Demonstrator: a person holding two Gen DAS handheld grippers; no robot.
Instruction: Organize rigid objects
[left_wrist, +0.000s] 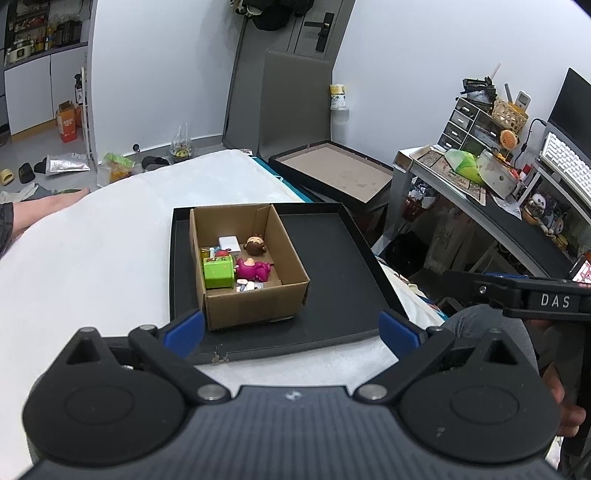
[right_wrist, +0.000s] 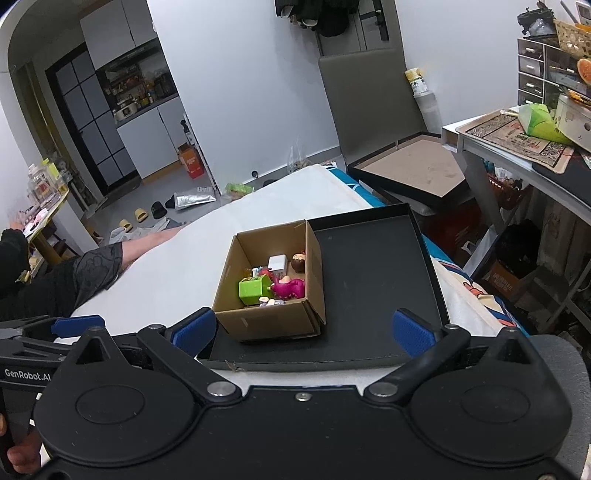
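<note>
Both grippers, left (left_wrist: 291, 328) & right (right_wrist: 303, 330), jaws wide apart, holding nothing. Cardboard box (left_wrist: 258, 306) w/ toys sits on black tray (left_wrist: 343, 266).

Your left hand-held gripper (left_wrist: 291, 328) is held low and level, its blue-padded fingers (left_wrist: 184, 330) spread wide apart with nothing between them. Your right hand-held gripper (right_wrist: 304, 330) sits just beside it at the same height, equally wide and holding nothing. Your right hand (left_wrist: 554, 373) wraps its handle from below.
</note>
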